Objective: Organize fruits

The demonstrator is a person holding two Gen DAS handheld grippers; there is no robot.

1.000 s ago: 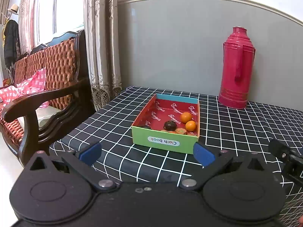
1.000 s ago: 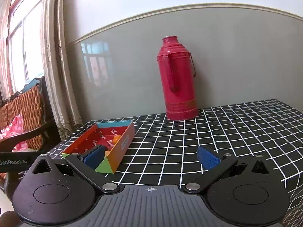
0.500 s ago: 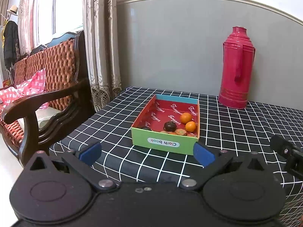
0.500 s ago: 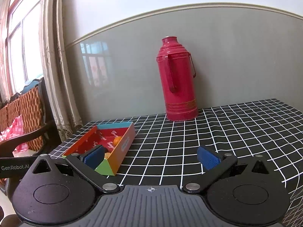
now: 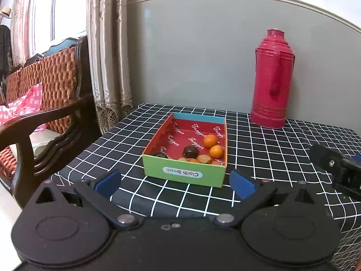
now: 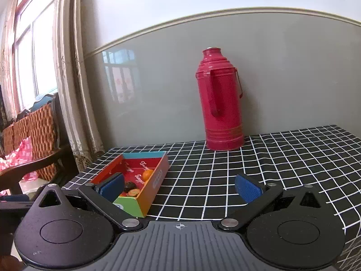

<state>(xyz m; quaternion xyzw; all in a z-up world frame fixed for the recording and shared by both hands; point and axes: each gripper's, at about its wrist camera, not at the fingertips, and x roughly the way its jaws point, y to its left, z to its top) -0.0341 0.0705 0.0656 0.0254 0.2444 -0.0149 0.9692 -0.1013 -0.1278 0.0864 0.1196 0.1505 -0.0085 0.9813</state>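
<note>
fruits (image 5: pixel 210 141) in the box (image 5: pixel 183 174)

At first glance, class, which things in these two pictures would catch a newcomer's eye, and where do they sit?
The tall red thermos stands out first, upright at the back of the checked tablecloth against the grey wall. Next comes the colourful box, nearer the table's window end, holding two oranges and darker fruits. Each open hand-held gripper hovers short of it, empty.

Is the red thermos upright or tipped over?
Upright. The red thermos stands on its base on the checked tablecloth against the wall, cap at the top, in both views.
</note>
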